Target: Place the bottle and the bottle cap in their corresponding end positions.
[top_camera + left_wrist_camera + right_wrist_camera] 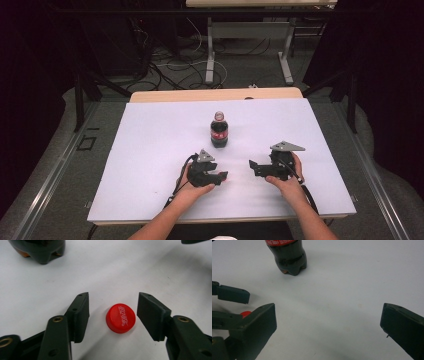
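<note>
A: While the left gripper [113, 312] stands open around the red cap [121, 318], not pressing it, lift straight off so the cap stays flat on the white surface [150, 150].
B: Count?
A: One cap, one uncapped cola bottle [219, 131] behind it, two grippers; the right gripper [328, 322] is open, empty.

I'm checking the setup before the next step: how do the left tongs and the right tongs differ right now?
The left tongs stand narrowly open around the red cap without touching it; the right tongs gape wider over bare table. In the high view, the left ones point right, the right ones left. Both are black, hand-held, near the cola bottle.
</note>
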Demonstrator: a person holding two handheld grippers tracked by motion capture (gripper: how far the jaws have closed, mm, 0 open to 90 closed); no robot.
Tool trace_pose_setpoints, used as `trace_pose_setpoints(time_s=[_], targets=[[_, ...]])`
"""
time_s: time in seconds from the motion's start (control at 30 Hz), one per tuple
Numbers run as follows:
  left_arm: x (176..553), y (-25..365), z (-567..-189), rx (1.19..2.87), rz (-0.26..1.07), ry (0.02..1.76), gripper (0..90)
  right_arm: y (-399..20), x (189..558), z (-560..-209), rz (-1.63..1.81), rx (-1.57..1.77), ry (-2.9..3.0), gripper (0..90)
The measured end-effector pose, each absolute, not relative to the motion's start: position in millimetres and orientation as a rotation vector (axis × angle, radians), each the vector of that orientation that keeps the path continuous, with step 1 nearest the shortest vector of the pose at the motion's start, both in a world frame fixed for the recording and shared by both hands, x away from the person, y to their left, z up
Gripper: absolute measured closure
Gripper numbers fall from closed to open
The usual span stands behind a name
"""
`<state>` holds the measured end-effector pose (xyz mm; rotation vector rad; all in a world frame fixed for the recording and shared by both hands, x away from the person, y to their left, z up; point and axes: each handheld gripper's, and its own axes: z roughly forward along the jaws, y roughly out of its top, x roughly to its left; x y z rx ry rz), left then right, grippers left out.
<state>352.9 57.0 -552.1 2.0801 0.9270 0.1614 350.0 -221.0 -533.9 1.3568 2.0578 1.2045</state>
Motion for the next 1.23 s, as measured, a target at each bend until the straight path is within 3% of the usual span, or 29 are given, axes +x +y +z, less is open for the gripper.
trace_pose_setpoints(time_s=[0.3, 0.6, 0.8, 1.0, 1.23], targets=[[361, 96, -528, 2.018, 0.233, 0.955, 29.0, -223, 349, -533, 1.208, 1.379, 2.043, 0.3], [366, 147, -513, 1.938, 0.371, 1.020, 26.6, -225, 349, -534, 1.203, 1.391, 2.031, 0.3], [365, 180, -511, 1.898, 0.439, 1.102, 19.6, -229, 350, -534, 1.200, 1.401, 2.024, 0.3], [362, 207, -516, 1.867, 0.393, 1.185, 17.0, -230, 351, -536, 1.197, 1.410, 2.031, 0.3], [360, 226, -524, 1.831, 0.481, 1.235, 10.2, -229, 351, -537, 1.197, 1.417, 2.031, 0.3]])
